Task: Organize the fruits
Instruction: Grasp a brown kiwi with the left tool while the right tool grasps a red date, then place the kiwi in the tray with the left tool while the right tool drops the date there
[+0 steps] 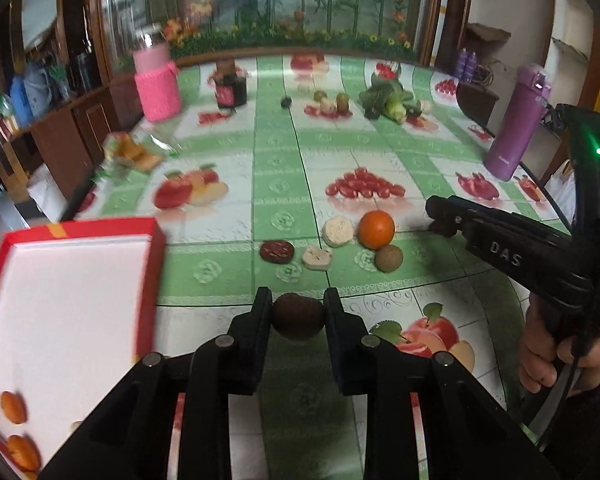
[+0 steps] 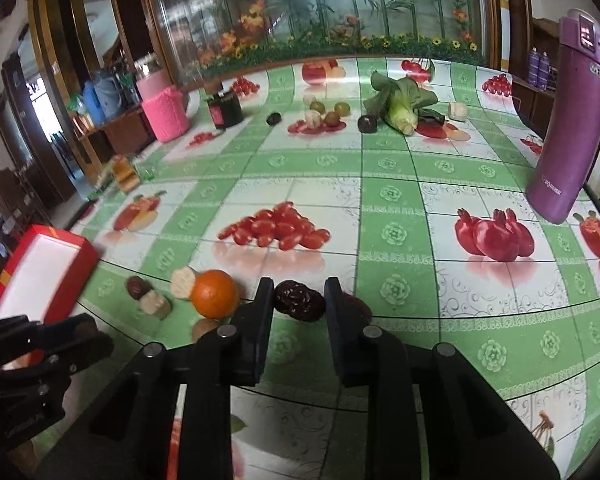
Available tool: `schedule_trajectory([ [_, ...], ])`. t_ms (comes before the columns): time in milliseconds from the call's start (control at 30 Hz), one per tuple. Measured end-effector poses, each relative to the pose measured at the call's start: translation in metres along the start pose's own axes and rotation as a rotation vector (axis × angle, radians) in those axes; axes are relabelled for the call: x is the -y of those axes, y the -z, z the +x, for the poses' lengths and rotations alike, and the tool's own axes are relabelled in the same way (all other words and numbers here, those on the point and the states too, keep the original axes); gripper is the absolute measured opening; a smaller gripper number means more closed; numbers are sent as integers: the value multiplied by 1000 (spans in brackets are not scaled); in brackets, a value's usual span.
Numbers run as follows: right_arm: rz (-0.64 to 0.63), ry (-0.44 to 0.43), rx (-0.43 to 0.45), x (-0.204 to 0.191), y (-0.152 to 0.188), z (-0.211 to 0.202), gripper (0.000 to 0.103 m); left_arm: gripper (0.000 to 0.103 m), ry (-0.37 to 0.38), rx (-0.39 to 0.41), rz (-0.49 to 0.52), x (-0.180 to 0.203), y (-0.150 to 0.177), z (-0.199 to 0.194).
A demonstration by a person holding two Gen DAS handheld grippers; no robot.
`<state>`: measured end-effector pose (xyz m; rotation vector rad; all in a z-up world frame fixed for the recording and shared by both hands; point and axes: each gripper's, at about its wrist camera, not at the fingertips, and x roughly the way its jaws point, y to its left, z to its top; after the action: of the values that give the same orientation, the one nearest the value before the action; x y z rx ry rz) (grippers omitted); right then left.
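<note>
Left hand-held gripper was nearly closed, pads pinching a brown kiwi clear of the bench. Right hand-held gripper was likewise nearly closed, clamped on a dark red date. Red box with white inside sat just left of the left hand-held gripper; two orange pieces lay in its near corner. Ahead of the left hand-held gripper: flat dark red slice, pale chunk, pale round piece, an orange, and a second kiwi touching the orange. The right hand-held gripper's body, seen from the left wrist view, read "DAS" in raised letters, with a hand on its handle. Far right of the right hand-held gripper stood a purple flask; white print on it was too small to read. Far left stood a pink knit-sleeved jar, and beside it a dark jar whose red label was unreadable.
</note>
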<state>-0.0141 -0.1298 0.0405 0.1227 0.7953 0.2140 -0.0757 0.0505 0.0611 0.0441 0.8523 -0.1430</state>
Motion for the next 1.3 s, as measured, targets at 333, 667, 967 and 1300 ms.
schedule_trajectory([
  [333, 11, -146, 94, -47, 8, -20, 28, 25, -218, 171, 17, -34, 13, -62],
  [667, -62, -270, 60, -144, 29, -17, 28, 25, -336, 214, -73, -92, 33, -87],
  [967, -172, -322, 43, -212, 40, -20, 28, 25, -392, 220, -147, -131, 49, -94],
  [1300, -257, -337, 2, -255, 51, -14, 28, 25, -409, 194, -188, -156, 63, -88],
])
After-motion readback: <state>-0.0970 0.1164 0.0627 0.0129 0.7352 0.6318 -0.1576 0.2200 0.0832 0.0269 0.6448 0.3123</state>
